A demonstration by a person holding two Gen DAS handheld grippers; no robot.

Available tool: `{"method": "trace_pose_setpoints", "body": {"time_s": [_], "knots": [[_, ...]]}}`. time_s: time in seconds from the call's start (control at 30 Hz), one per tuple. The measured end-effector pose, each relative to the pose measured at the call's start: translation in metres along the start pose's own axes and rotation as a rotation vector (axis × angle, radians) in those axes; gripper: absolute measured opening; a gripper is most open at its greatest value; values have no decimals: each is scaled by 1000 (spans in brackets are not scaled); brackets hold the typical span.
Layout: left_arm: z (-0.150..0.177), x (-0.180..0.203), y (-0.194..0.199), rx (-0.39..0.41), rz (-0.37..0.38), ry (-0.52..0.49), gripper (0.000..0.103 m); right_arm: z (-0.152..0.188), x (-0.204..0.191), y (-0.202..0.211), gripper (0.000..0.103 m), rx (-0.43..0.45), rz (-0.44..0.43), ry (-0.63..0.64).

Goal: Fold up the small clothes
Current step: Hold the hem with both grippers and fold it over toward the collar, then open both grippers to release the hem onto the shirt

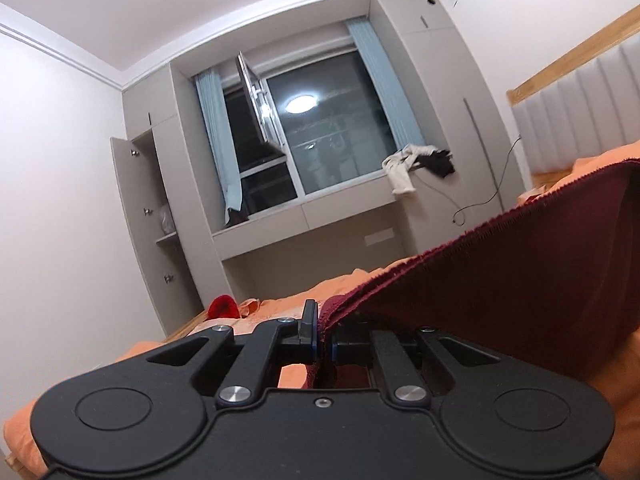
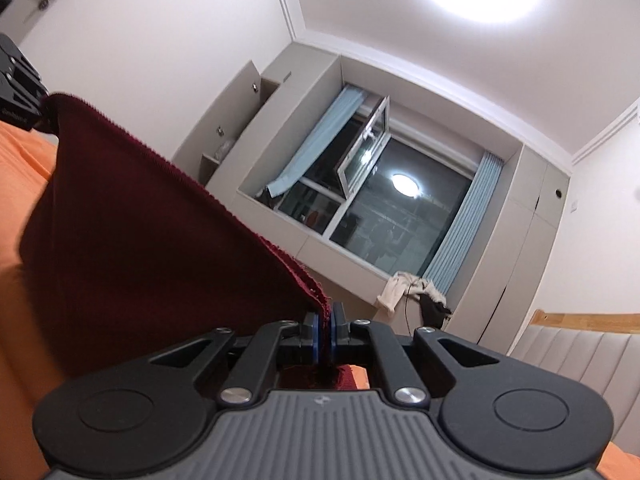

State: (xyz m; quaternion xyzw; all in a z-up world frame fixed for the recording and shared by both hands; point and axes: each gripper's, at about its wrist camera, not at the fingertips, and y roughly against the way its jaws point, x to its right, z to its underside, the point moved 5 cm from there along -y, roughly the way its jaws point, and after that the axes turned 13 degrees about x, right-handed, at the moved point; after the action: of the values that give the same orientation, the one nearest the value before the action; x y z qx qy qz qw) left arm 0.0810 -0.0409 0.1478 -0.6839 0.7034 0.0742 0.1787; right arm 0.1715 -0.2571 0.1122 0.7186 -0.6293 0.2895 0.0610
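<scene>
Both claws are clamped on one dark red knit garment point(image 1: 520, 280): the left gripper point(image 1: 323, 340) pinches one corner of its ribbed edge and the right gripper point(image 2: 327, 334) the other. Its long edge stretches taut between them, raised over the orange bed point(image 1: 288, 304). Across the room, an open cabinet point(image 1: 168, 220) holds something pale on a shelf, too small to identify.

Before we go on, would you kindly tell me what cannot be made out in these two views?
- Maroon knit garment: what kind it is; its lower part is cut off by the left wrist view's right edge and hidden behind the left tongs.
- Right wrist view: the right tongs body hides the cloth hanging below.
- Red item on the orange bedding: too small to identify.
</scene>
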Motion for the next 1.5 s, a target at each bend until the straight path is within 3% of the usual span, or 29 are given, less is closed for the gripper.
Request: {"method": "trace_pose_setpoints", "body": {"time_s": [0.2,0.5,0.67,0.87,1.03,1.1,1.17,1.27,1.3,1.37,1.5], "knots": [[12,3,-93,-70,-26,-4,7,40,-1,-86,5,-95,-26,-11],[82,5,-227,-272,-2,10,7,110,-28,-169,5,-238,-86,6],[123,5,-267,-352,-12,31,9,143,-46,-192,6,-270,-114,-16],[164,1,-284,-442,-10,77,14,165,-59,-203,13,-307,-129,-31],[179,-3,-285,-462,-15,146,26,172,-55,-204,27,-332,-107,-40],[180,-5,-282,-454,-17,179,38,174,-51,-204,52,-347,-96,-58],[179,-8,-280,-446,-23,208,52,176,-46,-203,69,-357,-90,-88],[179,-15,-276,-435,-37,248,61,177,-42,-198,82,-368,-83,-106],[179,-16,-275,-432,-37,253,65,178,-41,-197,91,-374,-79,-104],[179,-15,-273,-432,-38,250,72,181,-40,-194,100,-382,-69,-93],[188,-6,-271,-458,-44,188,73,193,-41,-195,102,-435,-55,-36]]}}
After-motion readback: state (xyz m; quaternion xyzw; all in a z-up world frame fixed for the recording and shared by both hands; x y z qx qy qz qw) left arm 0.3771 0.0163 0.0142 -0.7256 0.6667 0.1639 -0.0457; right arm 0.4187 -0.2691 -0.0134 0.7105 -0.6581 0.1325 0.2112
